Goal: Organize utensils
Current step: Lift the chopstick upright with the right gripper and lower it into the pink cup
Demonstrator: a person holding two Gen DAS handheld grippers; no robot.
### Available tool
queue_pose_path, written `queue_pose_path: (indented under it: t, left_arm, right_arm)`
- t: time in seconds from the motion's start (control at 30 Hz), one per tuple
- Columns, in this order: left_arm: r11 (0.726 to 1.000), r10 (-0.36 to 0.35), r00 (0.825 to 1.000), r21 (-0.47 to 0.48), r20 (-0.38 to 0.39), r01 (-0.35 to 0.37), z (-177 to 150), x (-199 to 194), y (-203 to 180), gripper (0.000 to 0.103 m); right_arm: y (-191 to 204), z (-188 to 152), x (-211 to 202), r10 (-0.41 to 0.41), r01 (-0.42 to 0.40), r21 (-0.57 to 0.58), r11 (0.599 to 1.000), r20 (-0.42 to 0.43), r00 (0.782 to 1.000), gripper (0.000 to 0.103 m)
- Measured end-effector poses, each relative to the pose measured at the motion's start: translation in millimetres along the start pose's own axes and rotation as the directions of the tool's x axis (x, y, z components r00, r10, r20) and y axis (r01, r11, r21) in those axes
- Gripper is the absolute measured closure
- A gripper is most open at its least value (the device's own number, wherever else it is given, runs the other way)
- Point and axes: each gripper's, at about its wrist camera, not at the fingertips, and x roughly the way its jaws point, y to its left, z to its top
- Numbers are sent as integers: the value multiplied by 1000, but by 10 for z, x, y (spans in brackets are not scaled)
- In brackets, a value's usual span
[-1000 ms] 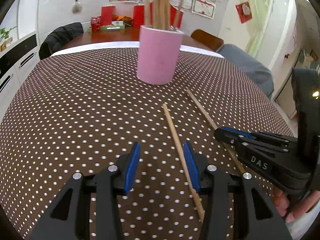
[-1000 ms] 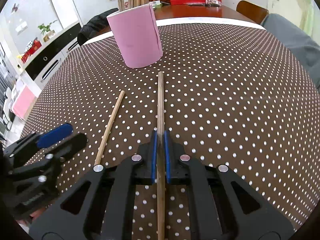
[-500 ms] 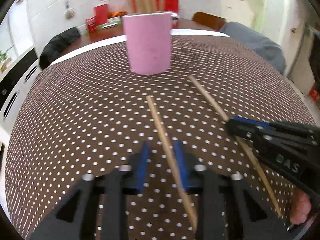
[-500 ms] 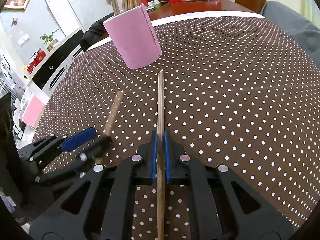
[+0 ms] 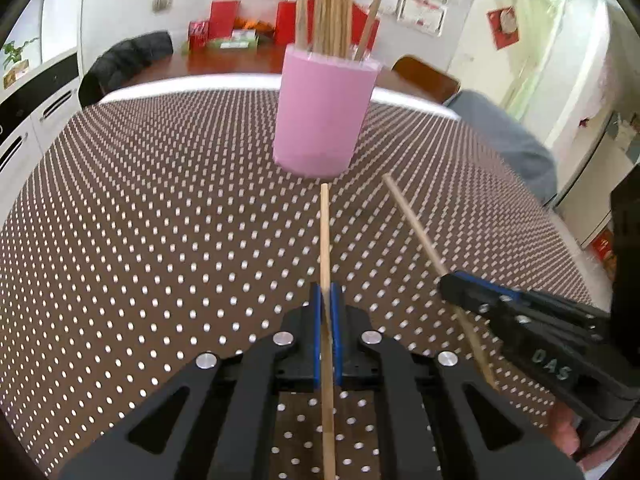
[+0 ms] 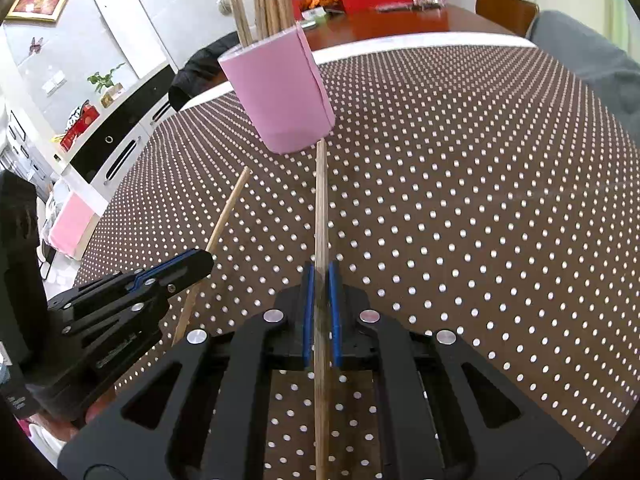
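**Caller:** Left gripper is clamped tight on a chopstick; those blue pads have just finished closing, and the stick sits squarely between them.

**Partner:** Which way is it pointing?

**Caller:** Straight ahead along the fingers. Its long axis runs from under the camera, through the pads, and out toward the pink holder, the far tip stopping just short of the holder's base. The gripper is angled down at the dotted tablecloth.

**Partner:** And the other side?

**Caller:** Right gripper is pinched shut on a second chopstick. Same picture: the stick lies in line with the fingers, its tip close to the foot of the pink holder, which from this view leans off to the left. This gripper tilts down toward the cloth too.

**Partner:** How do the two tools sit relative to each other?

**Caller:** Side by side, near each other but apart. In the left view the right gripper comes in from the lower right, its stick slanting up and left toward the holder. In the right view the left gripper enters from the lower left, its stick slanting up and right. A bit of hand shows beneath the right tool.

**Partner:** And the holder?

**Caller:** Upright on the cloth, with a bundle of chopsticks standing in it.
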Motion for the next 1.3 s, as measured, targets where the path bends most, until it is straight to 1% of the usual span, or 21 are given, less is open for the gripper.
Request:
queue_pose_path:
  t: [0.07, 0.2, 0.23, 0.33, 0.53, 0.63, 0.73, 0.87, 1.0, 1.03, 1.2, 1.3]
  left_arm:
    - [1000, -10, 999, -11, 34, 10, 11, -61, -2, 97]
    - [1000, 2, 993, -24, 120, 1, 98, -238, 23, 97]
    - [1000, 7, 991, -23, 132, -4, 116, -266, 14, 97]
    - [1000, 25, 983, -21, 182, -22, 168, -385, -15, 97]
    - [1000, 13, 964, -13, 264, -10, 309, -552, -145, 97]
    - [1000, 30, 954, -12, 299, -28, 349, -631, -218, 97]
    - [1000, 20, 945, -6, 327, -19, 368, -695, -286, 97]
    - [1000, 9, 936, 0, 353, -9, 410, -768, -336, 97]
    - [1000, -3, 927, 2, 376, 2, 514, -822, -367, 97]
    - [1000, -6, 922, 3, 388, 5, 543, -849, -378, 97]
    - [1000, -3, 906, 15, 423, -3, 611, -899, -403, 97]
    - [1000, -3, 899, 8, 438, -1, 688, -917, -404, 97]
  right_arm:
    - [40, 22, -26, 5, -5, -7, 1000, 13, 1000, 96]
    - [115, 92, -117, 18, -17, -26, 1000, 55, 998, 96]
    - [131, 105, -135, 22, -20, -27, 999, 65, 998, 96]
    - [164, 150, -195, 35, -33, -26, 999, 89, 995, 96]
    - [213, 251, -338, 57, -54, -23, 998, 155, 986, 96]
    - [250, 276, -396, 67, -62, -32, 998, 174, 982, 96]
    - [283, 308, -458, 83, -77, -39, 996, 191, 978, 96]
    - [315, 352, -588, 103, -94, -48, 994, 242, 965, 96]
    - [357, 436, -720, 120, -107, -61, 992, 308, 944, 96]
    - [365, 460, -744, 128, -112, -66, 991, 320, 939, 96]
    - [365, 584, -830, 137, -120, -69, 990, 374, 917, 96]
    - [393, 658, -850, 159, -138, -81, 987, 397, 904, 96]
